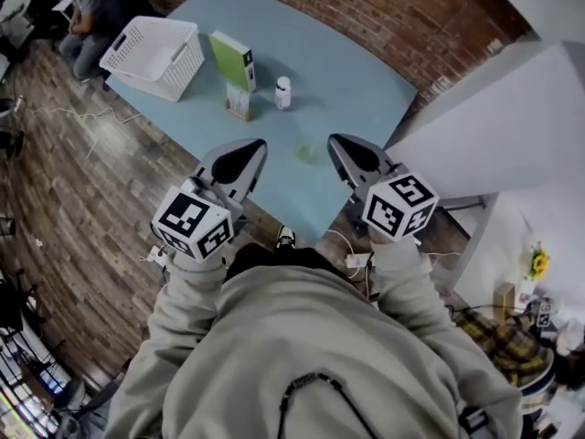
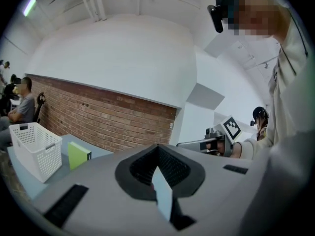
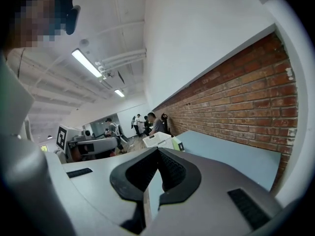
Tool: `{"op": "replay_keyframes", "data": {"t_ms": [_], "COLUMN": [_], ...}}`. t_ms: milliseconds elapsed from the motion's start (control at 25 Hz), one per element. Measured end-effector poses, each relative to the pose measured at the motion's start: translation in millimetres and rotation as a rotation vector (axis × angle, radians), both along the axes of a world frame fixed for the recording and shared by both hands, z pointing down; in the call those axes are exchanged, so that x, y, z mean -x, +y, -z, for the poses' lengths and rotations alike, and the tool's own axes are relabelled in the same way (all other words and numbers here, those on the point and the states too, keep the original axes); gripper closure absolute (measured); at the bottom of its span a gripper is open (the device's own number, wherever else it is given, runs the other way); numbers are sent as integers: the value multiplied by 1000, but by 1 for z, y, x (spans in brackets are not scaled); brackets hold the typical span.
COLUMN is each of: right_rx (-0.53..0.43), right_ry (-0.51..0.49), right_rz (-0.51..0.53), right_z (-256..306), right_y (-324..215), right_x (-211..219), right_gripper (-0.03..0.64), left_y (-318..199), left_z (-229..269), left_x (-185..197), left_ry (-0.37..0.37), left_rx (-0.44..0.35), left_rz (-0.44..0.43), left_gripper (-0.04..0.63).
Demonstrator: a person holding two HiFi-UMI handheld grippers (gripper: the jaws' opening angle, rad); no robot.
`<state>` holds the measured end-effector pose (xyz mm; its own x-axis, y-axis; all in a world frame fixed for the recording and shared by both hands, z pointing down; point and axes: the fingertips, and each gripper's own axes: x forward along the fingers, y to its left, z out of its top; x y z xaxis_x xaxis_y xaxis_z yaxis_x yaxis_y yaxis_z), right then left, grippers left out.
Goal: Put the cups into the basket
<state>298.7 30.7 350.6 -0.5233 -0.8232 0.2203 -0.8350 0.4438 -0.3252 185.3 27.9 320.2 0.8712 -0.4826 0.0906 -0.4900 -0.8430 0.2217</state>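
Barely begun, by the look of it: finds no cup inside the white basket (image 1: 151, 58) at the far left corner of the counter (image 1: 356, 80), as far as the head view reaches into it. Leaves all of the carrying to do. Places a small white cup (image 1: 282, 92), if a cup it is, upright near the counter's middle. Puts what looks like a pale green translucent cup (image 1: 306, 152) closer in, by the near edge, seen between the two tool tips; too faint to be sure of. Holds the left hand-held gripper (image 1: 258, 146) and the right hand-held gripper (image 1: 336, 141) raised close to the body, short of the cups, each with jaws pressed together on nothing. Means opening one before any pick.

Around: a green box (image 1: 233, 59) upright just beside the basket, with a small tan item (image 1: 239, 108) at its foot, both between the white cup and the basket. Probably calls for a path over or round them. Beyond the counter, a brick wall (image 1: 366, 7), a seated person (image 1: 87, 12) near the basket's corner, and cables (image 1: 82, 117) on the wood floor (image 1: 82, 199).
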Motion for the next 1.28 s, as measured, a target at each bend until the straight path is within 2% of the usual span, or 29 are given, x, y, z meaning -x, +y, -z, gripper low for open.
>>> {"op": "replay_keyframes", "data": {"t_ms": [240,360,600,840,960,1280], "right_rx": [2,-1,2,-1,0,31], "right_ry": [-24,-21,16,28,28,39], "right_rz": [-9,-41,-39,-60,-70,-63], "right_z": [-2,0,8,12,13,2], "right_y": [-21,-34,-52,-68,-73,-76], "right_x": [-13,-23,-24,-21,-22,-19], "right_gripper": [606,606,606,606,606,606], "left_y": [-15,-26,-51,-75,-83,-88], "left_z": [-12,-11,-4,4,3,-5], "left_x": [-21,-33,-46,-43,-41,-42], "left_ry": [3,0,9,26,2,-5], "left_rx": [57,47,28,10,0,24], "left_rz": [-32,-66,-73,-88,-102,-118], "left_gripper": [598,598,598,598,598,598]}}
